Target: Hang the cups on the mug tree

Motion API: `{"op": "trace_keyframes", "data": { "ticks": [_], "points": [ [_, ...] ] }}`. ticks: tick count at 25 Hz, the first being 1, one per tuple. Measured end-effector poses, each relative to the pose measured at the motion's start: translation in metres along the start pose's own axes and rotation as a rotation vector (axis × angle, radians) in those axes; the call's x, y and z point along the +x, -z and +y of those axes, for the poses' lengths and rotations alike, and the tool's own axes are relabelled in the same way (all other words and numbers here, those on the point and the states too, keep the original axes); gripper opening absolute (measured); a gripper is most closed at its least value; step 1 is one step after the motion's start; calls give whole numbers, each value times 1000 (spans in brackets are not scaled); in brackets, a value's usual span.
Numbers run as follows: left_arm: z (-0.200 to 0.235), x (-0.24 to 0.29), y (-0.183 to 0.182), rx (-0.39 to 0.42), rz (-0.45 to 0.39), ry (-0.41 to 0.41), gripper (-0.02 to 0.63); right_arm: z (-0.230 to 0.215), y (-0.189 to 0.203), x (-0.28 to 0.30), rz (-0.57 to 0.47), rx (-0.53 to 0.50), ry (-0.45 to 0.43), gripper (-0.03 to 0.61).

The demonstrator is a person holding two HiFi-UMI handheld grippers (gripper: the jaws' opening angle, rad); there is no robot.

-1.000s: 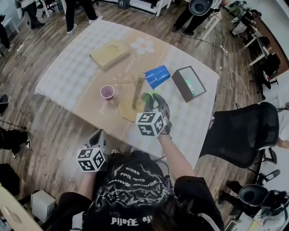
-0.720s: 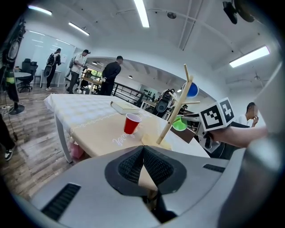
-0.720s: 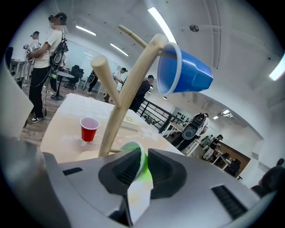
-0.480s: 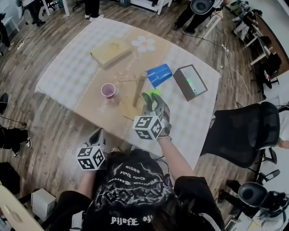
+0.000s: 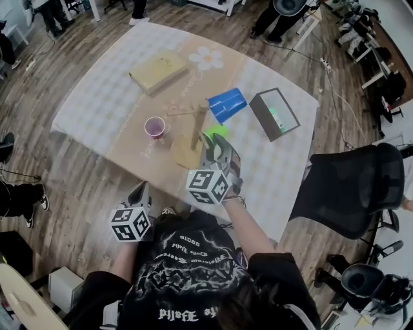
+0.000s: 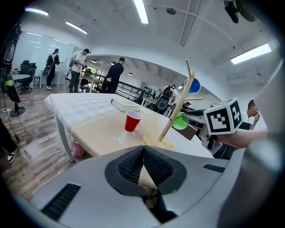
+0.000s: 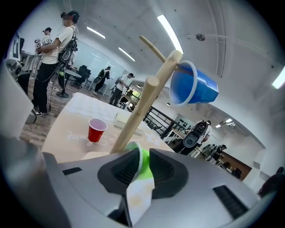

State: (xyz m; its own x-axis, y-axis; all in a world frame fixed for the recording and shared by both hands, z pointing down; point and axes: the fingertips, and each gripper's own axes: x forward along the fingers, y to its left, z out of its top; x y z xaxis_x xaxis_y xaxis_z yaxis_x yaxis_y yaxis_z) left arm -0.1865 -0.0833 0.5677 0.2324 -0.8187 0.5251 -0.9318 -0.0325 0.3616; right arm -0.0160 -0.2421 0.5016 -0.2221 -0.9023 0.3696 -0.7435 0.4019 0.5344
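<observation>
Bright, even indoor light from ceiling strip lights [image 6: 141, 11]; shadows soft. Strong fisheye bend + dark vignette at edges of both gripper views; head view bends too. Far bkgd looks slightly soft, maybe mild blur.

right gripper [image 7: 144, 153] | jaws just opening | green cup [image 7: 145, 168] between | blue cup [image 7: 196, 89] hung on mug tree [image 7: 138, 113]

Black white-lettered T-shirt [image 5: 184, 261]; grey left tool [image 5: 141, 188], right tool [image 5: 214, 143], marker-square cubes [image 5: 131, 223].
</observation>
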Motion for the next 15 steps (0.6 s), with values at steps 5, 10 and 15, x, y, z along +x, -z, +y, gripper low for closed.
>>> {"op": "trace_keyframes", "data": {
  "ticks": [5,10,15],
  "points": [
    [0,4,-1,-6,3,-7,20,4,1,-2,-13,-4,-15,83],
    [-3,10,-3,-4,8,-7,20,11,0,-4,-18,12,-31,95],
    [-5,15,-5,-6,5,-13,21,19,2,-8,-16,81,-80,111]
  ]
}}
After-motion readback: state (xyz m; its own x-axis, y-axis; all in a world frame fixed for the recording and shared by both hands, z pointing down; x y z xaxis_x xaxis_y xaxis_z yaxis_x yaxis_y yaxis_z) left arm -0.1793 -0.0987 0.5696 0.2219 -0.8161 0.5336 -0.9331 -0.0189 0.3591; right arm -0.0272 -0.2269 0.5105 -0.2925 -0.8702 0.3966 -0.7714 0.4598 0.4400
